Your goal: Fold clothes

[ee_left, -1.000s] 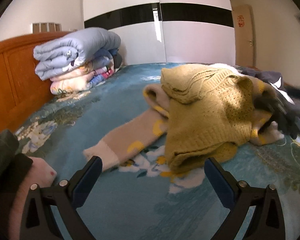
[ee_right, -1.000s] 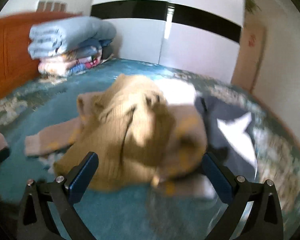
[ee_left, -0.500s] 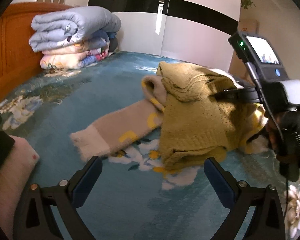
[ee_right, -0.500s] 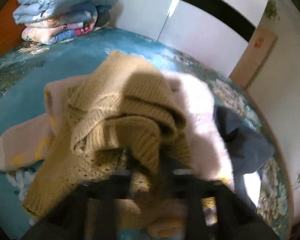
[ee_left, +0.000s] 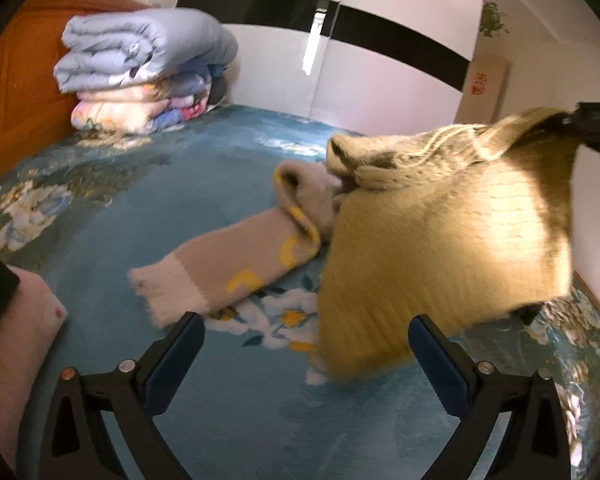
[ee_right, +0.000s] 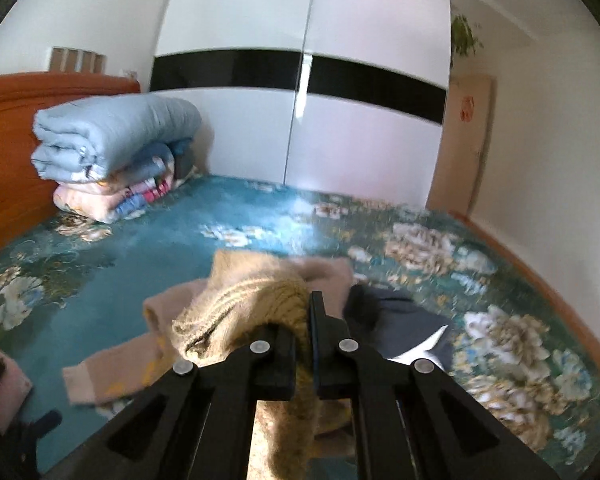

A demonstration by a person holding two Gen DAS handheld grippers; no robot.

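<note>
A mustard-yellow knit sweater (ee_left: 444, 236) hangs lifted above the bed, pinched at its upper edge by my right gripper (ee_left: 592, 128), which enters the left wrist view from the right. In the right wrist view the right gripper (ee_right: 302, 344) is shut on the yellow sweater (ee_right: 240, 304), whose knit bunches between the fingers. A beige garment with yellow marks (ee_left: 236, 264) lies flat on the bed under and left of the sweater. My left gripper (ee_left: 306, 344) hovers low over the bed, open and empty, just in front of the sweater's hanging hem.
Teal floral bedspread (ee_left: 140, 200) covers the bed. Folded quilts (ee_left: 140, 76) are stacked by the orange headboard (ee_left: 16, 92) at the far left. A dark navy garment (ee_right: 400, 320) lies right of the pile. A white wardrobe (ee_right: 300, 112) stands behind. A pink sleeve (ee_left: 16, 344) is at left.
My right gripper closed on the yellow sweater and lifted it up and to the right off the pile. The left gripper stayed open near the bed.
</note>
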